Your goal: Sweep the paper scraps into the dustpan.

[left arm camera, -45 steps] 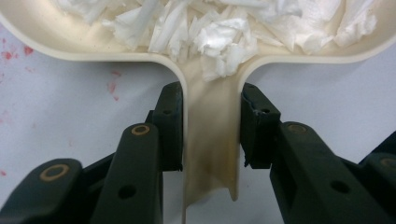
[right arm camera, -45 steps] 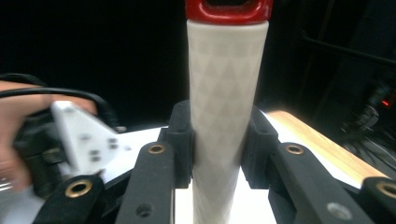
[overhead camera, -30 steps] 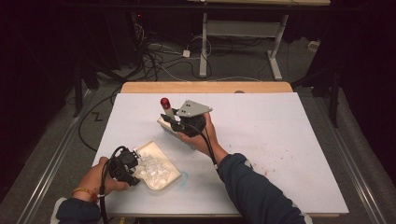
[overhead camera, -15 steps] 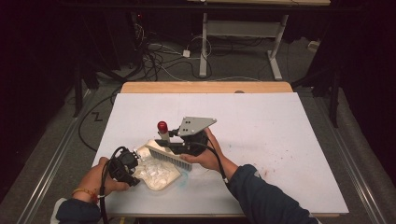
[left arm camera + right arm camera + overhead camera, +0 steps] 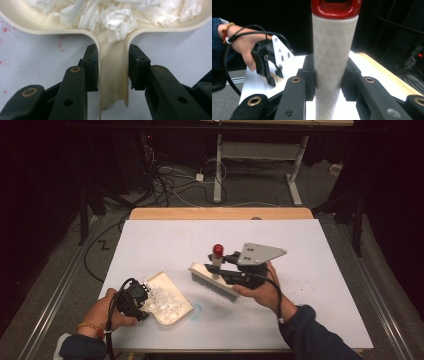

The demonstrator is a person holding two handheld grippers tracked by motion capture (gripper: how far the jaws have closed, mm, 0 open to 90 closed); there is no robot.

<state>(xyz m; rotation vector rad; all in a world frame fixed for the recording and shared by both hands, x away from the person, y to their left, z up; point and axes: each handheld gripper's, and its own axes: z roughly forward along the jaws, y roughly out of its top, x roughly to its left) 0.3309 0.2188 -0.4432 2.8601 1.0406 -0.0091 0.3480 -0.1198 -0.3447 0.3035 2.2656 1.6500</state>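
Left gripper [image 5: 134,301] clamps dustpan [image 5: 167,297] handle, steadying paper scraps [image 5: 117,20]; right gripper [image 5: 227,265] grips brush [image 5: 212,279] handle just beside dustpan, likely for sweeping.

High view above the table [image 5: 320,270]; both gripper views close along their jaws.

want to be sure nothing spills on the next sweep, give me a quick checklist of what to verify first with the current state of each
1. Left gripper clamped on the dustpan handle: ok, jaws press both sides of it.
2. Right gripper clamped on the brush handle: ok, jaws closed on the white shaft below the red cap.
3. Paper scraps sitting inside the pan: ok, piled within the rim.
4. Pan lying flat on the table: cannot tell from these angles.
5. Brush bristles facing down: ok in the high view.
6. Loose scraps left on the table: cannot tell, too small to make out.
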